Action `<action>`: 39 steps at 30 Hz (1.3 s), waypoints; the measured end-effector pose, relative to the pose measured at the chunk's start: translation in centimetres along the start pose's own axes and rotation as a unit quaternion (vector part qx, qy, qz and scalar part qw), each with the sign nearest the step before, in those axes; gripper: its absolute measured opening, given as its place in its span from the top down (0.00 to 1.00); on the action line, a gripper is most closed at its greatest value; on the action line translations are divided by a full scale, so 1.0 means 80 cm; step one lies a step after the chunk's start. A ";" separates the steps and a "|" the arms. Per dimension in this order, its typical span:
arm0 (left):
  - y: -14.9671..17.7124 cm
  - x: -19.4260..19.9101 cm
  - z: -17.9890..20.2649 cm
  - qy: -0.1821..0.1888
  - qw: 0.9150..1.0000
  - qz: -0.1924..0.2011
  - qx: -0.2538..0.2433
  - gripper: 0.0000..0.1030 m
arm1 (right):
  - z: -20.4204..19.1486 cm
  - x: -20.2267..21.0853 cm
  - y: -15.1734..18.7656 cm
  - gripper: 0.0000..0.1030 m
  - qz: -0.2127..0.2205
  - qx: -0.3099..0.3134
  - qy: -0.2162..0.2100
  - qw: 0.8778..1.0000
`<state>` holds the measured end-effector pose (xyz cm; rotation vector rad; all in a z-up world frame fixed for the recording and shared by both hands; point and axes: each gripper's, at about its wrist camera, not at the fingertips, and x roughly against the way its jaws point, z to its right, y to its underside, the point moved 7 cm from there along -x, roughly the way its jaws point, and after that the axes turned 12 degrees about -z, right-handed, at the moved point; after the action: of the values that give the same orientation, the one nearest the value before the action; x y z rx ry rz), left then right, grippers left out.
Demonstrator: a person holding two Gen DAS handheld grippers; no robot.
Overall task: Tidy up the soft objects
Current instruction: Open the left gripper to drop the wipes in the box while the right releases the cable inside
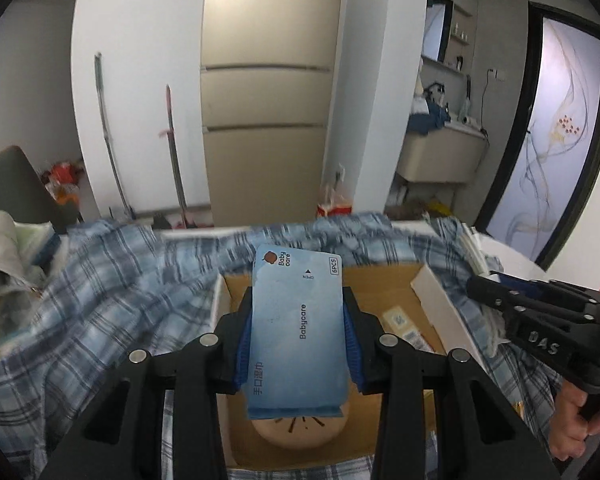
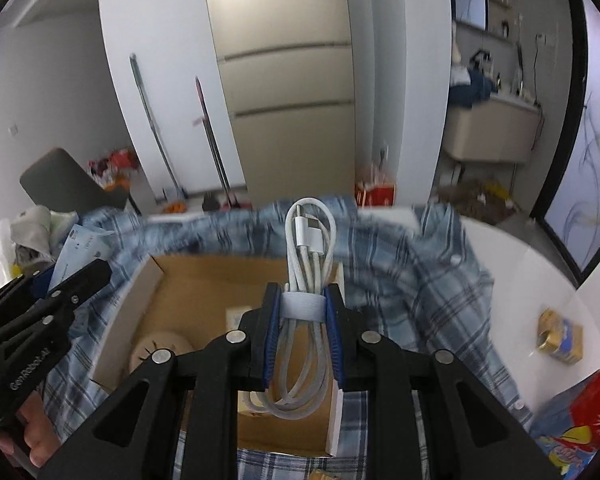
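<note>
My left gripper (image 1: 298,300) is shut on a flat blue Babycare wet-wipes pack (image 1: 298,332) and holds it above an open cardboard box (image 1: 436,304). A round tan object (image 1: 300,432) lies in the box under the pack. My right gripper (image 2: 302,296) is shut on a coiled white USB cable (image 2: 306,280) bound by a grey strap, over the same box (image 2: 204,280). The tan object also shows in the right wrist view (image 2: 162,346). A blue plaid shirt (image 1: 112,304) lies crumpled around the box (image 2: 412,264).
A white table (image 2: 532,272) bears a small gold and blue packet (image 2: 560,334) and a red and blue bag (image 2: 580,432) at the right. A pile of bags and cloth (image 1: 8,256) sits at the left. The other gripper shows in each view (image 1: 540,320) (image 2: 40,316).
</note>
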<state>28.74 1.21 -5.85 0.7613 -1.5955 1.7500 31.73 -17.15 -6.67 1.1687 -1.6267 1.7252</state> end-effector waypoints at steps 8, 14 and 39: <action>0.017 -0.034 -0.007 -0.023 0.999 -0.036 -0.014 0.62 | -0.013 -0.046 0.019 0.80 -0.075 0.027 -0.007 0.997; 0.020 -0.038 -0.005 -0.018 0.999 -0.041 -0.018 0.62 | -0.007 -0.063 0.023 0.80 -0.097 0.025 -0.016 0.995; -0.002 0.031 0.011 0.003 0.999 0.033 0.007 0.18 | -0.006 -0.025 0.004 0.49 -0.044 0.026 0.009 0.999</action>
<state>27.33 0.51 -3.74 0.7178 -1.6223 1.8103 32.38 -16.36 -8.43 1.2272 -1.5064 1.7271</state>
